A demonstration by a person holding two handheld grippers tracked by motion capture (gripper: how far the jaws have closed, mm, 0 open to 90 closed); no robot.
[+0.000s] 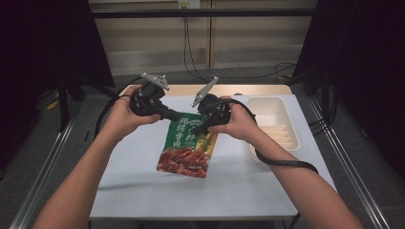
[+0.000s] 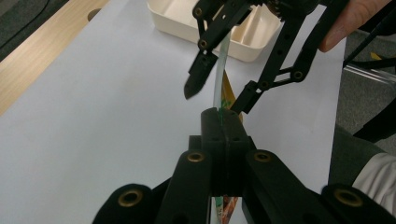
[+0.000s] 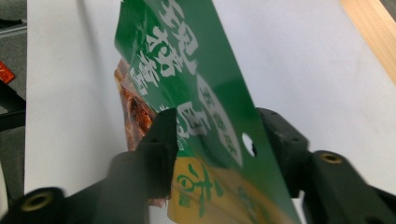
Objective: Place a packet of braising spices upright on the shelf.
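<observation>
Two grippers meet over the middle of the white table (image 1: 143,191), and between them hangs one flat food pouch (image 1: 187,150). The pouch is green at the top, yellow along one side, and carries a picture of reddish-brown meat at the bottom. Its long axis runs from about 12 o'clock down to 6 o'clock in the high view, with the top edge a little toward 1 o'clock; the green end points away from the person and the meat picture points toward the person. The lower end is close to the table, but I cannot tell if it touches.

Large white Chinese characters run down the green part, and a small round logo sits near the top; I cannot read them with certainty. A small hanging hole is seen near the top edge in the right gripper view.

The left gripper (image 1: 175,116) comes from 10 o'clock and its jaws are closed tight on the top left corner of the pouch; in its own view the pouch appears edge-on as a thin strip pinched between the jaws. The right gripper (image 3: 217,128) comes from 2 o'clock, and its jaws stand apart with the pouch top passing between them, not pressed.

At 3 o'clock lies a cream tray (image 1: 286,119), well apart from the pouch.
</observation>
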